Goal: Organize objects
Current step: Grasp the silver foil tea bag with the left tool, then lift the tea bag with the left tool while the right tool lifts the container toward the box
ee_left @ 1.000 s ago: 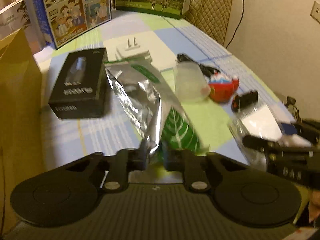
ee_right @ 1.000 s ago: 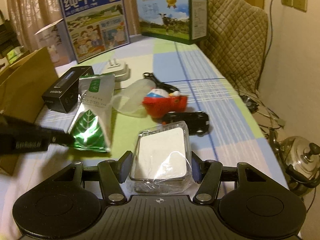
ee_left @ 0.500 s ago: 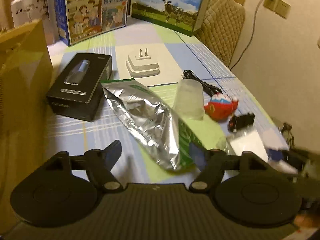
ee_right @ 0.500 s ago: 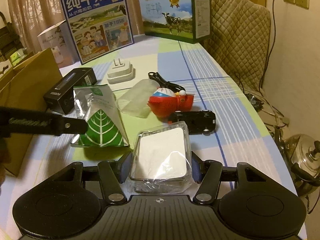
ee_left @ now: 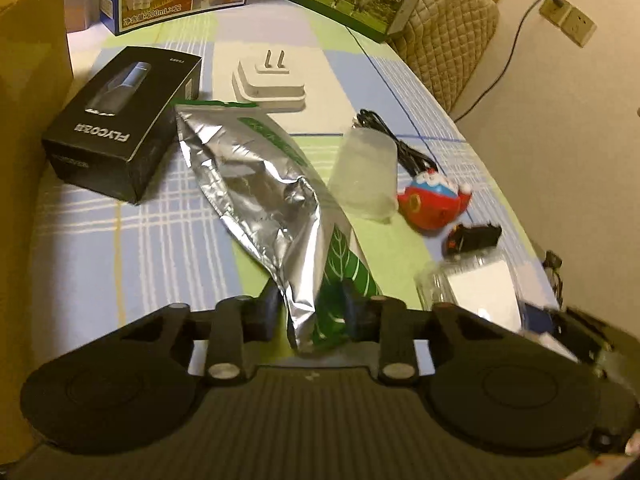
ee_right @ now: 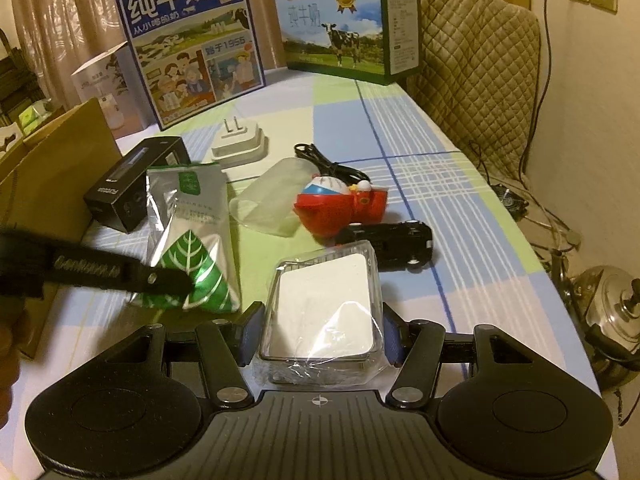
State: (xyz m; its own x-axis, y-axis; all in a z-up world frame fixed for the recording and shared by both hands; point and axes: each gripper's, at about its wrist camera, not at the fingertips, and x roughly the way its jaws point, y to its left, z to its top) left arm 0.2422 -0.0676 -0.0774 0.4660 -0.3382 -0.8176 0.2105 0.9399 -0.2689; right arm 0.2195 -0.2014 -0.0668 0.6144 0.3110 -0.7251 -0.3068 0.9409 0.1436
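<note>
Through the left wrist camera, my left gripper has its fingers drawn in around the near end of the crinkled silver foil pouch with a green leaf print; whether they pinch yet I cannot tell. The pouch runs away towards the black rectangular carton. I judge I am mid-grasp; next comes a firm close and a lift, perhaps into the brown cardboard box, mostly cut off beside that carton.

Through the right wrist camera, my right gripper clamps the clear plastic-wrapped white square box, right of the pouch. Its underside is hidden.
</note>
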